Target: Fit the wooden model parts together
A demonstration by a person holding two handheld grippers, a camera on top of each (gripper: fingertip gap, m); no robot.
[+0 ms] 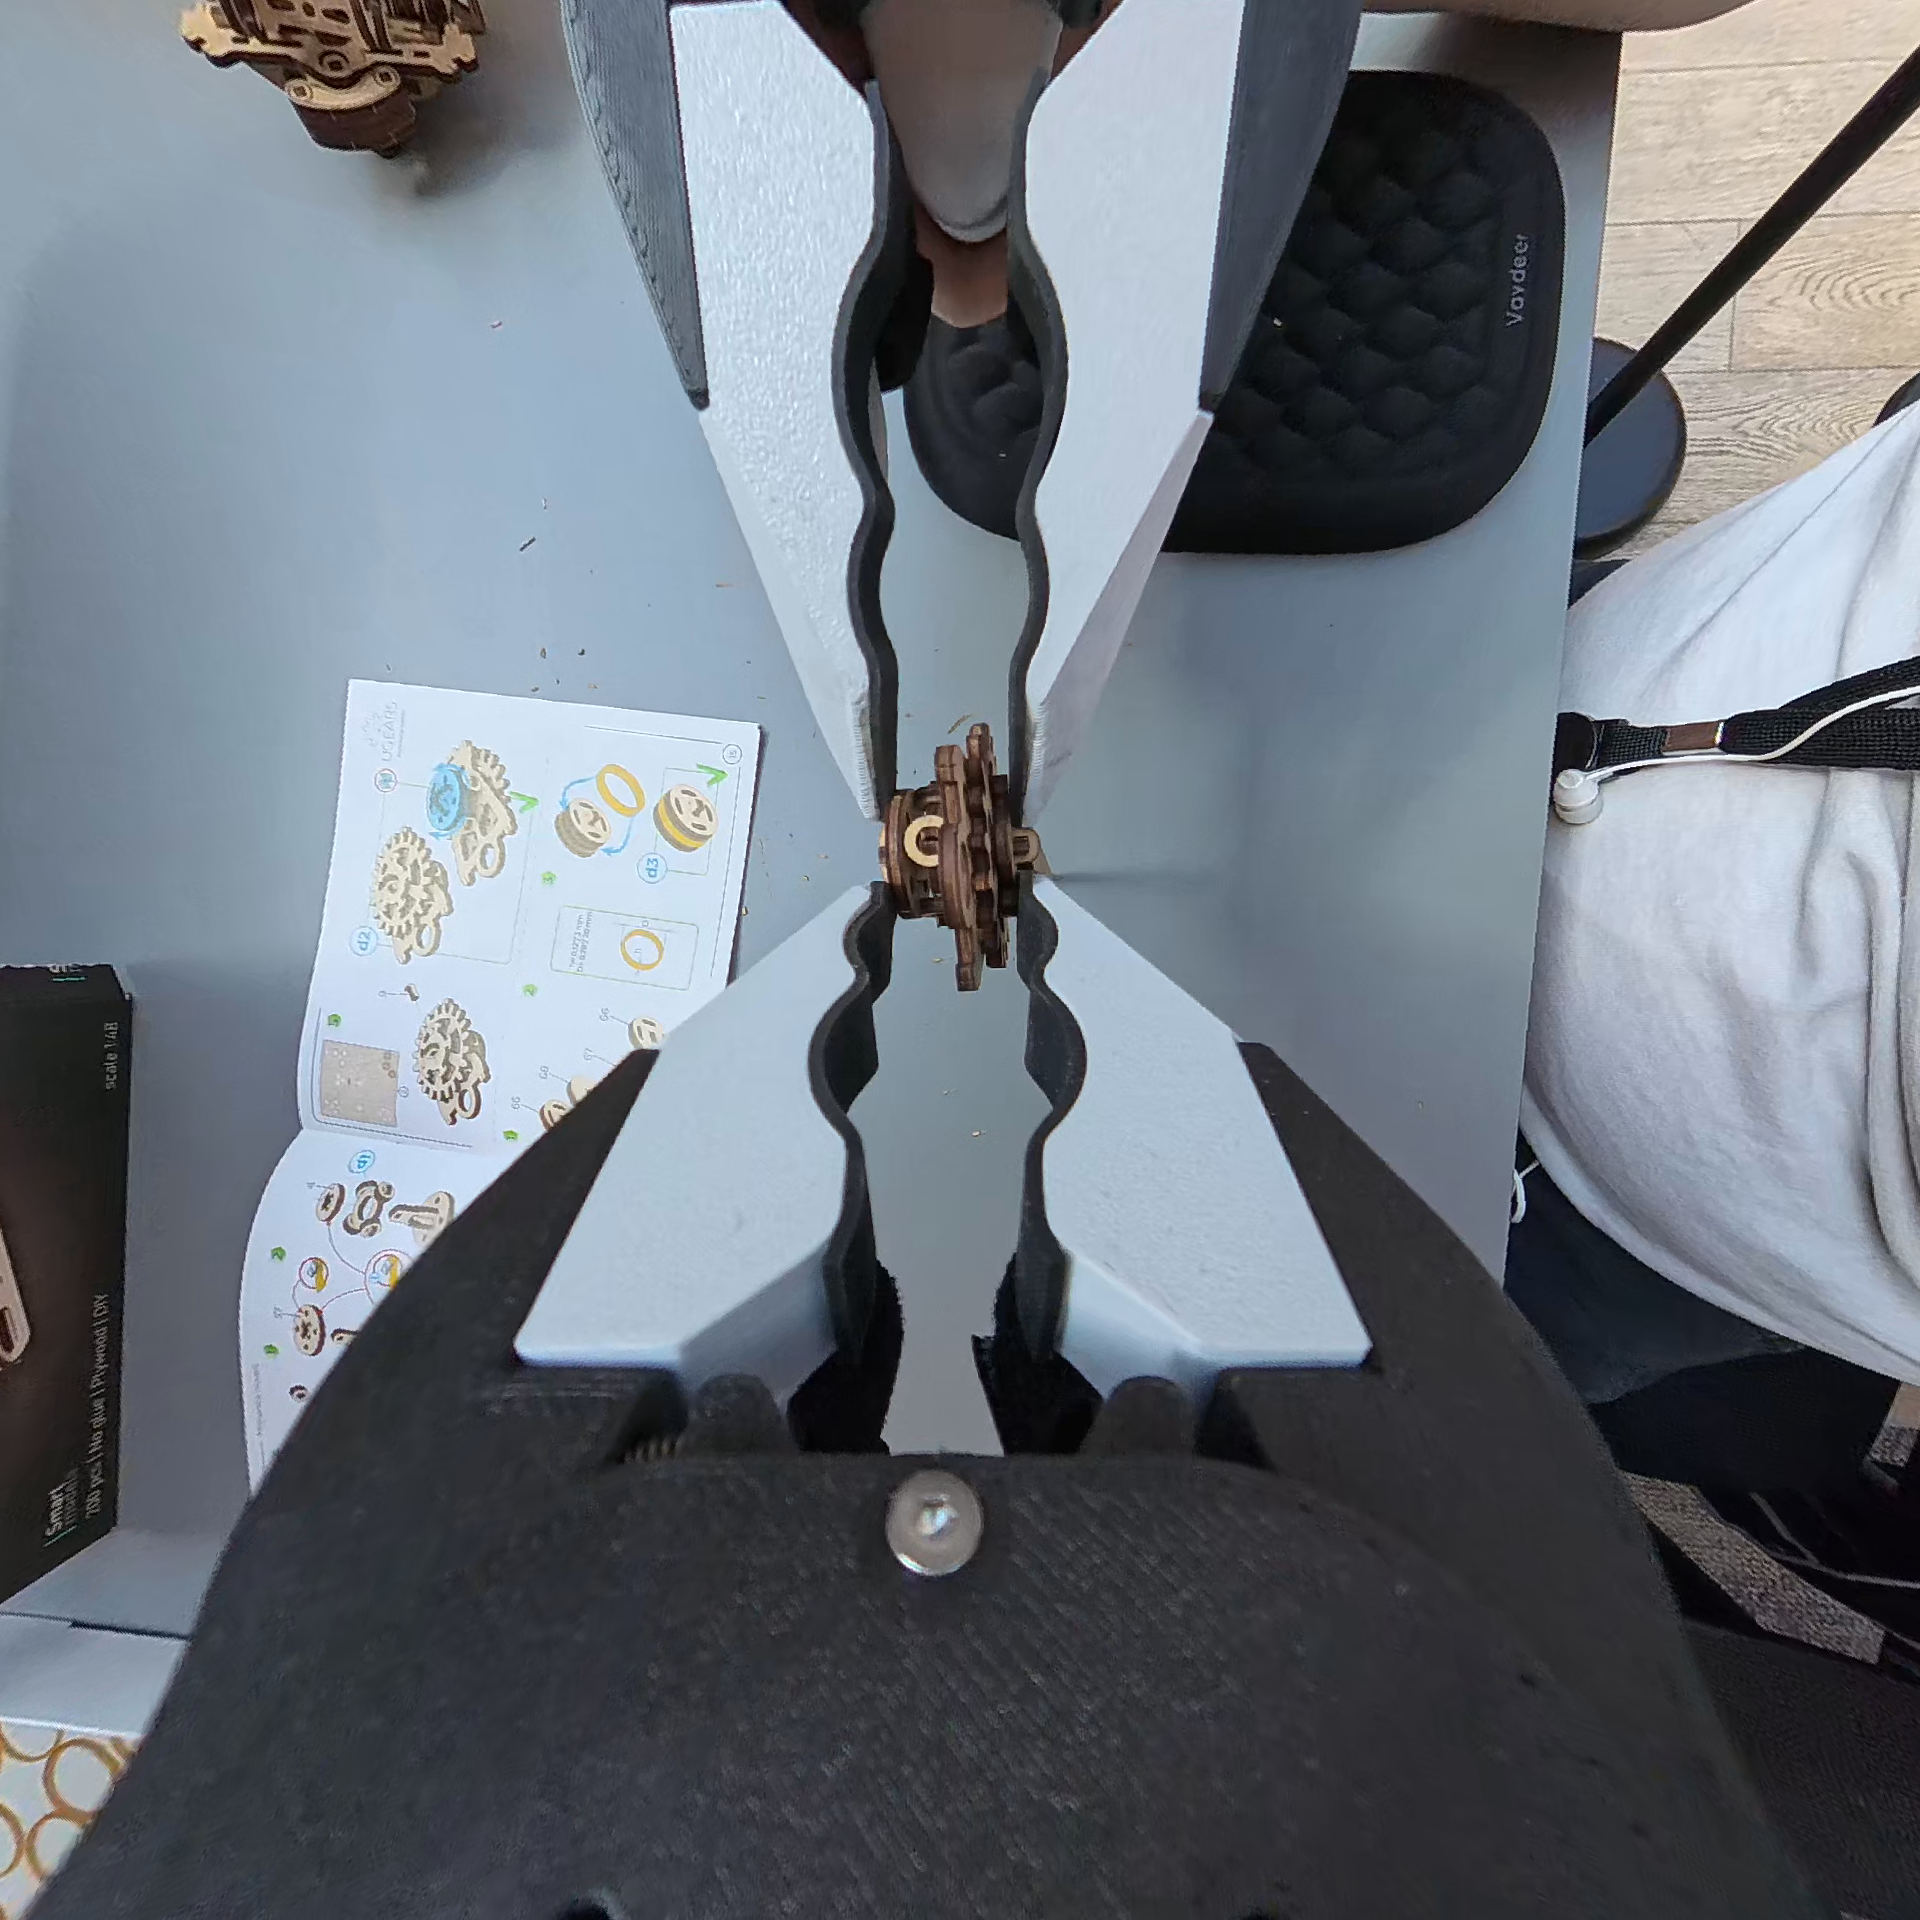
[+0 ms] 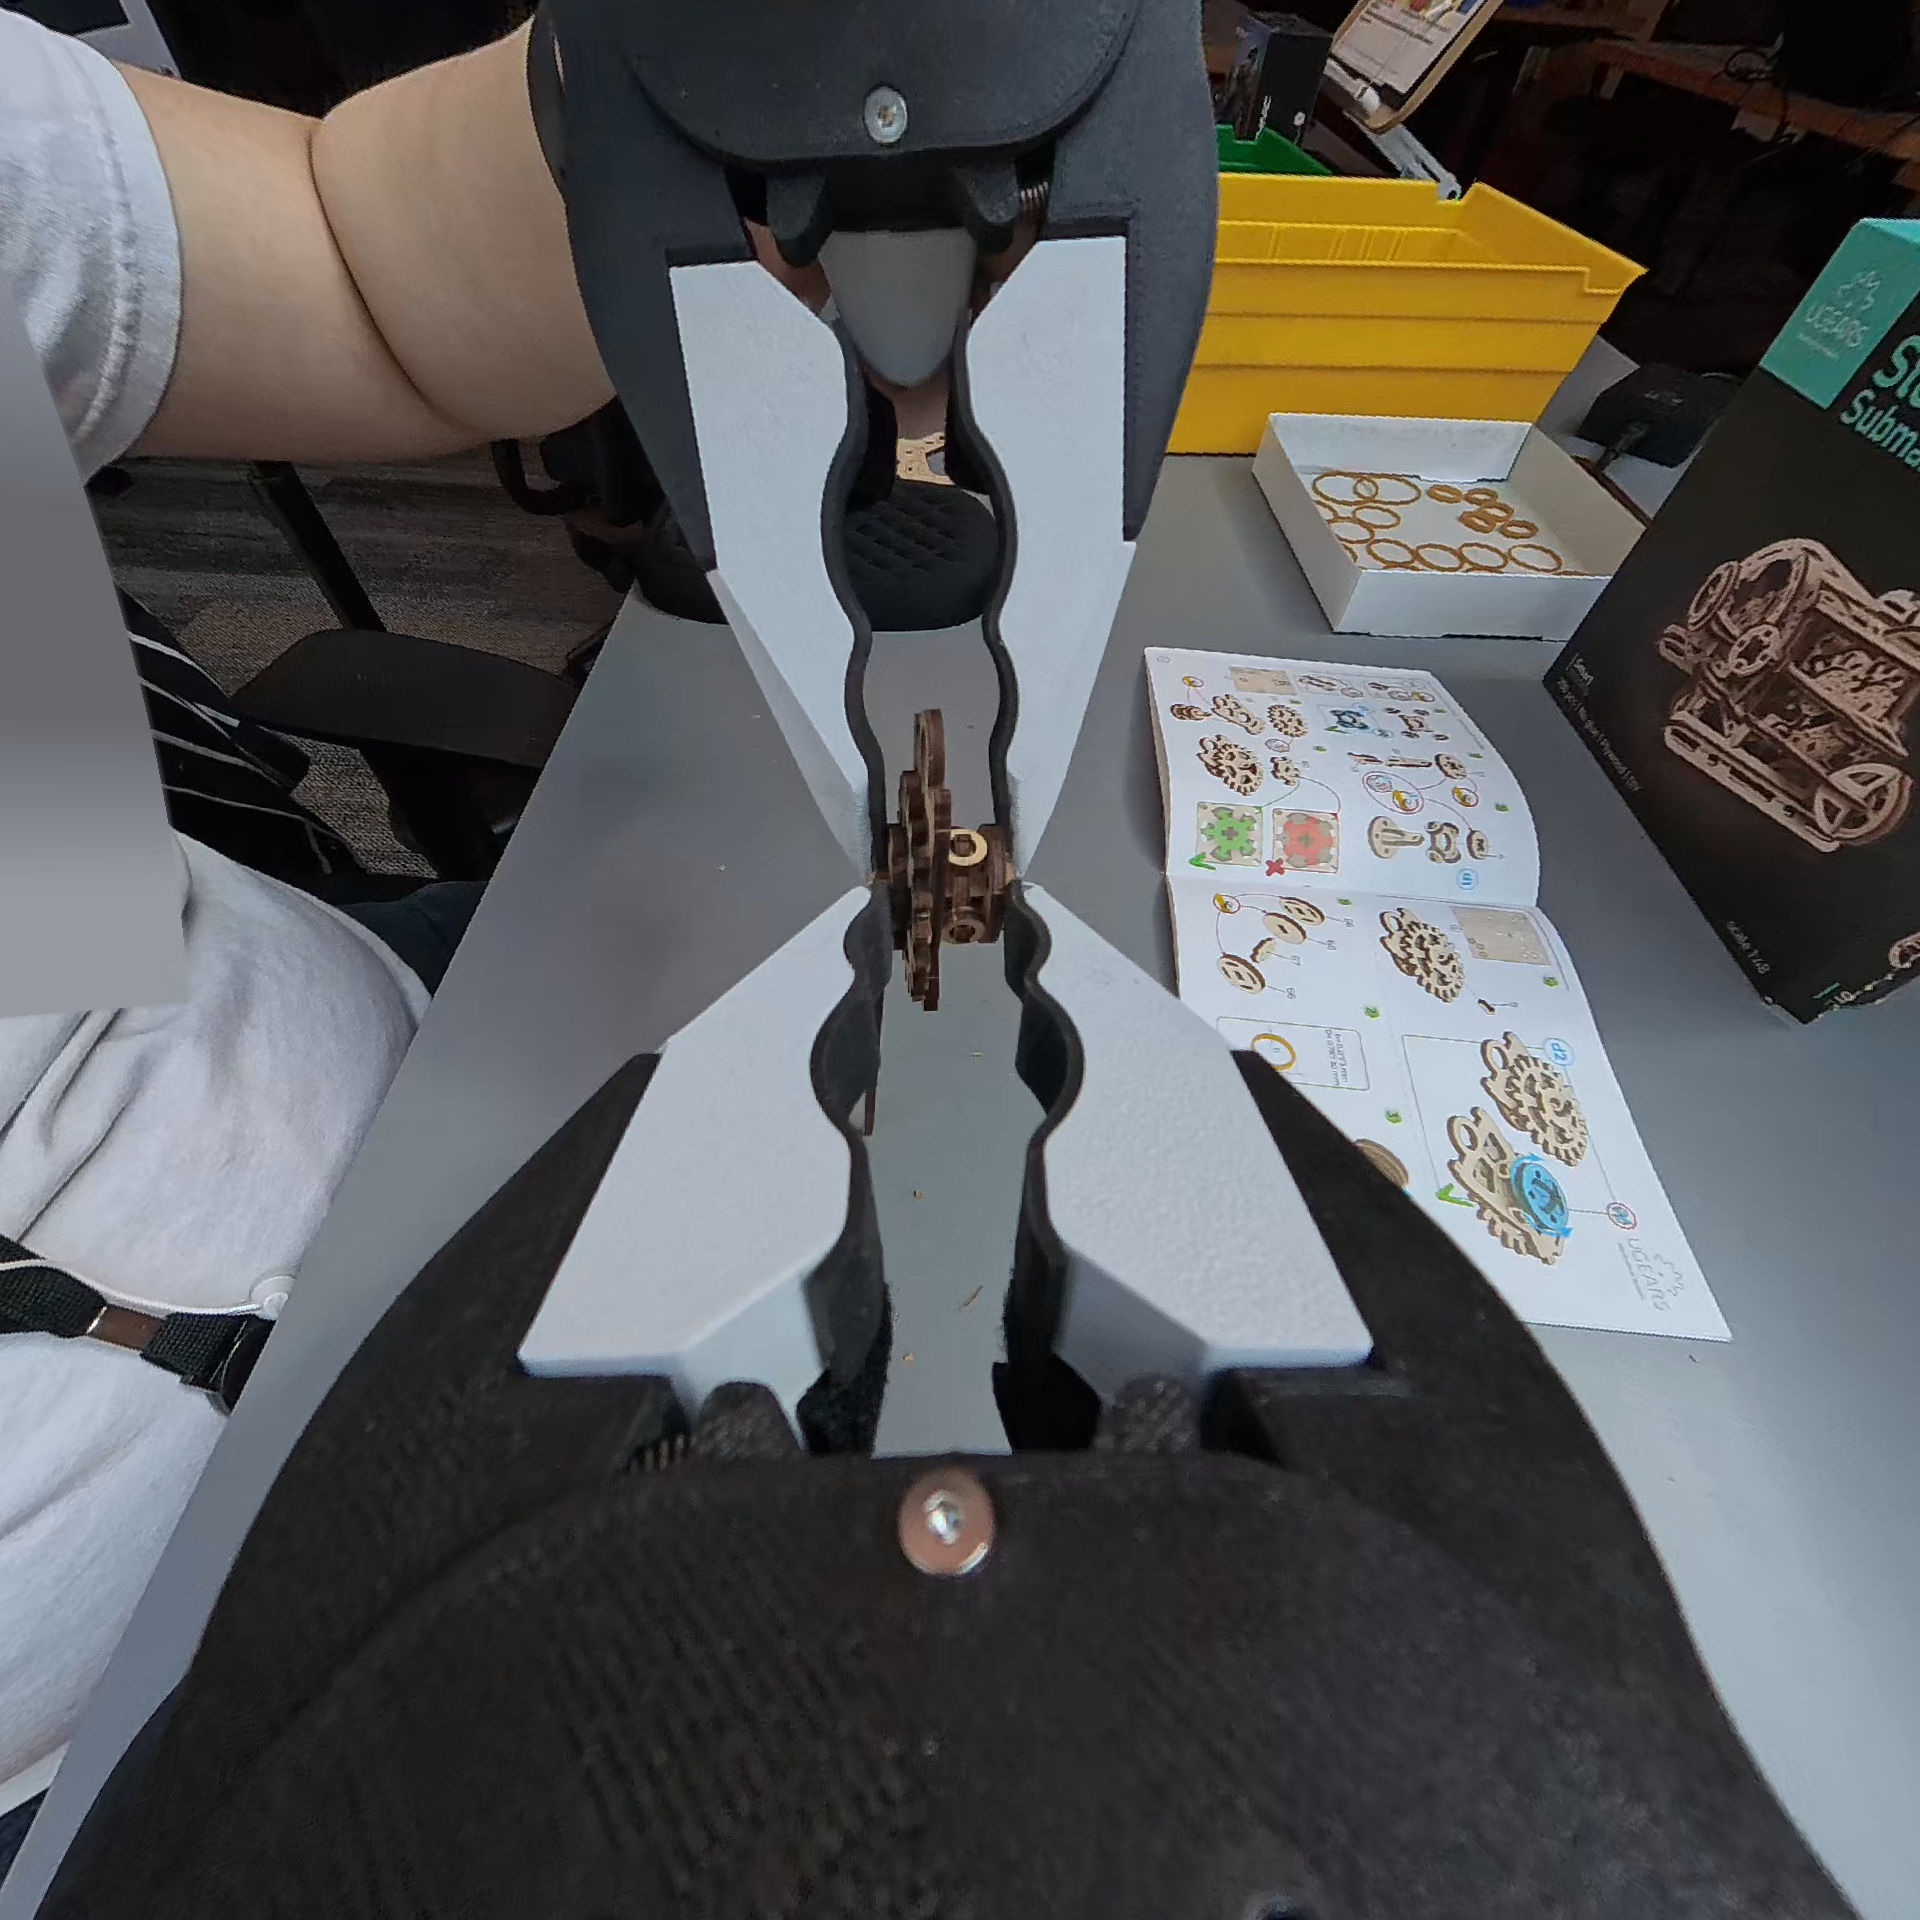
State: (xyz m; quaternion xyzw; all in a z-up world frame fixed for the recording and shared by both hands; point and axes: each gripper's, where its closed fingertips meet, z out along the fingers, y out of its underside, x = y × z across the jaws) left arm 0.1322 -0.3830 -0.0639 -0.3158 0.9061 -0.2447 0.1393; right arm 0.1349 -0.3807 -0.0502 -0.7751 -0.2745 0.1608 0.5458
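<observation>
A small dark wooden gear assembly (image 1: 961,862) with a drum-shaped hub and a pale ring on it hangs above the grey table (image 1: 260,468). Both grippers meet it tip to tip. My left gripper (image 1: 956,909) comes from below in the left wrist view and is shut on the assembly. My right gripper (image 1: 956,790) comes from above there, also shut on it. In the right wrist view the same assembly (image 2: 935,883) sits between my right gripper (image 2: 940,914) and the left gripper (image 2: 940,831) opposite. The gear stands on edge, with the hub beside it.
An open instruction booklet (image 1: 499,894) (image 2: 1403,987) lies on the table. A dark product box (image 2: 1766,675), a white tray of wooden rings (image 2: 1351,608) and a yellow bin (image 2: 1382,281) stand behind. A built wooden model (image 1: 332,52) and a black cushion (image 1: 1382,364) are near. A person's torso (image 1: 1714,935) is at the table edge. Both grippers' tips are roughly 30 cm from the built wooden model (image 1: 332,52).
</observation>
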